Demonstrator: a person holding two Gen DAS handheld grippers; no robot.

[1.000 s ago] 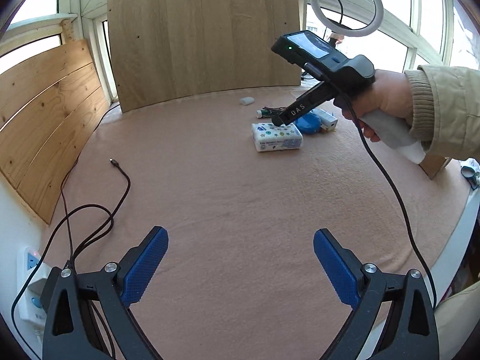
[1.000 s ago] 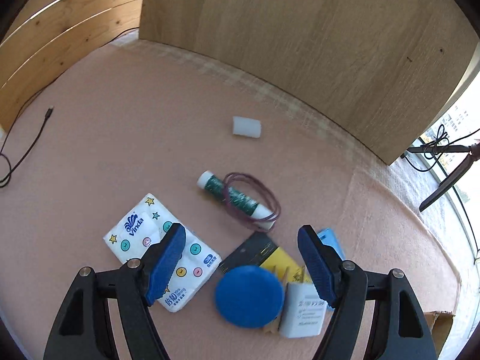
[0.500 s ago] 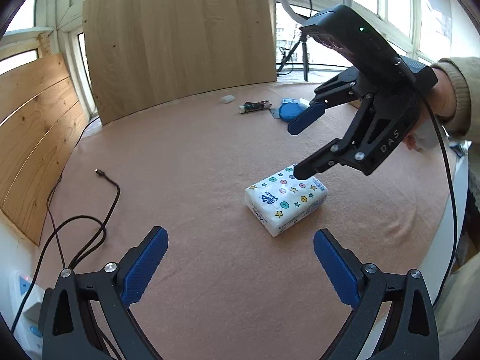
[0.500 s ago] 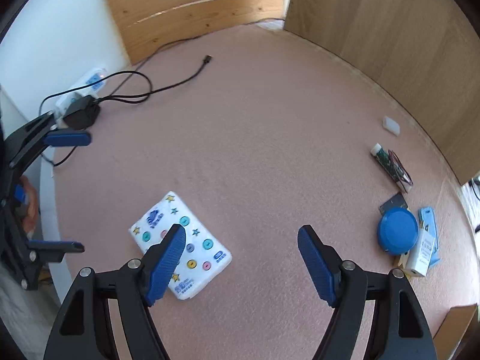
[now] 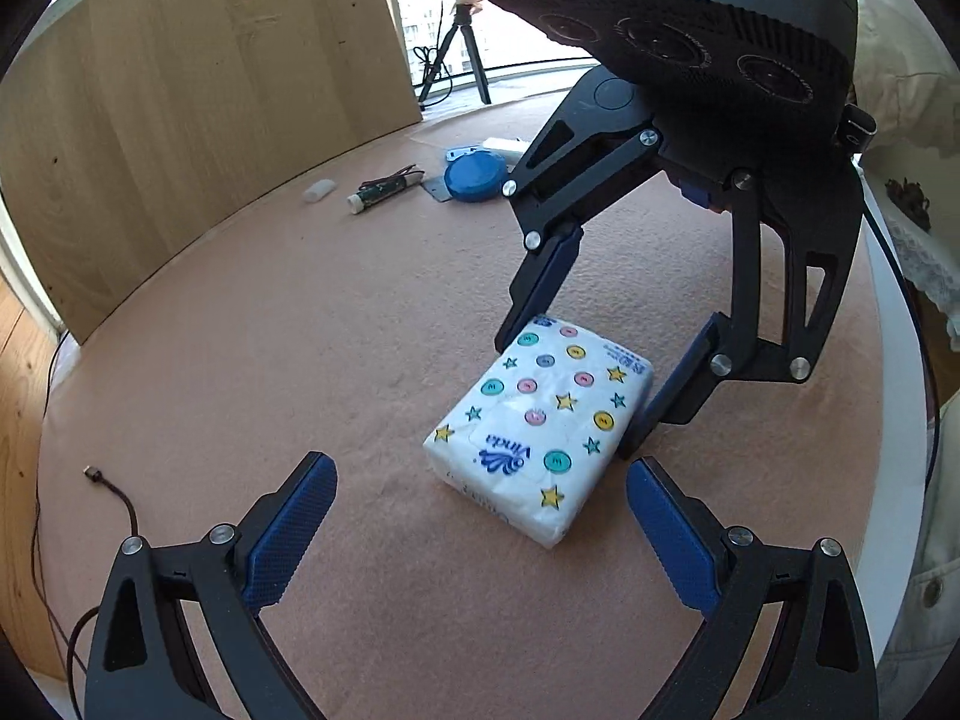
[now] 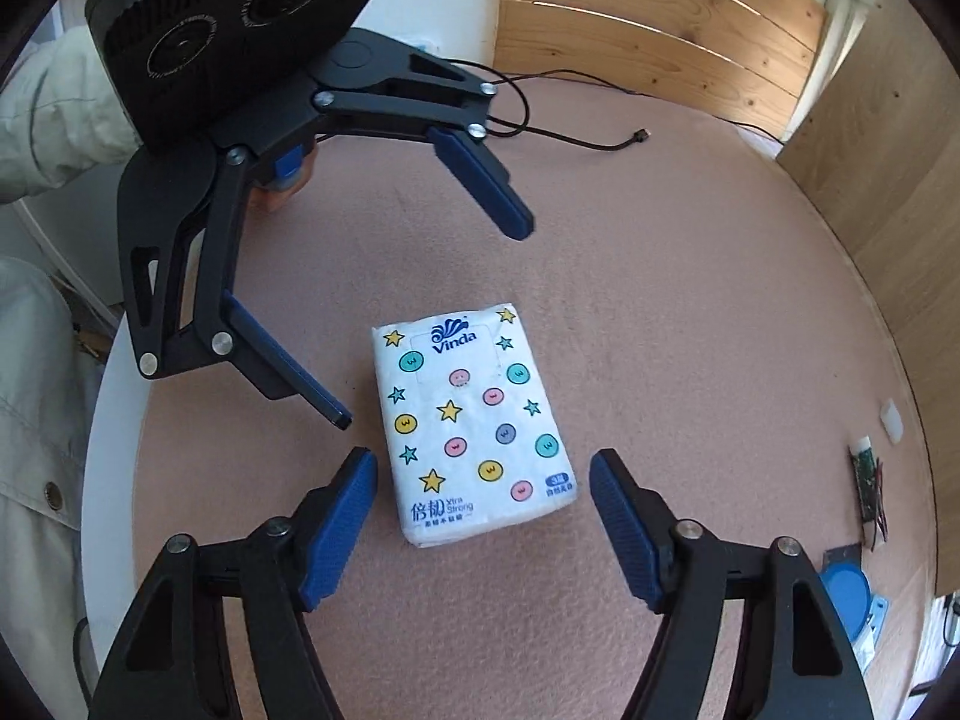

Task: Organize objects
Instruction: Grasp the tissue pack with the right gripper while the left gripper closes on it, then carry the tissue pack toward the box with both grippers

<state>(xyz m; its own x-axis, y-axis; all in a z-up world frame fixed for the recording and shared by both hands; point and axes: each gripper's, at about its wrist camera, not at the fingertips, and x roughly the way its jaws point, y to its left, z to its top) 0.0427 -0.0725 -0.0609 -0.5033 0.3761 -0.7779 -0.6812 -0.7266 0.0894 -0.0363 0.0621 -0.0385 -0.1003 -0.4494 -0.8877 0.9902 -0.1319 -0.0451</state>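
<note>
A white Vinda tissue pack (image 5: 540, 420) (image 6: 474, 420), printed with stars and coloured dots, lies flat on the pink cloth table (image 5: 300, 330). My right gripper (image 6: 483, 462) points steeply down over it. Its jaws are closing with the pack's near end between them, and a gap shows on each side. In the left wrist view the right gripper (image 5: 567, 399) straddles the pack's far end. My left gripper (image 5: 480, 480) is open just short of the pack's other end, holding nothing. From the right wrist view the left gripper (image 6: 432, 324) hangs open above the pack.
A blue round lid (image 5: 474, 177) (image 6: 846, 594), a green tube (image 5: 384, 192) with a loop of cord, and a small white piece (image 5: 318, 191) lie far off near the wooden board (image 5: 210, 90). A black cable (image 5: 114, 492) trails at the left. The white table edge (image 5: 888, 312) runs along the right.
The tissue pack now lies apart from the pile, mid-table. My right gripper swung over it, came down and narrowed its jaws. My left gripper dropped closer to the pack.
</note>
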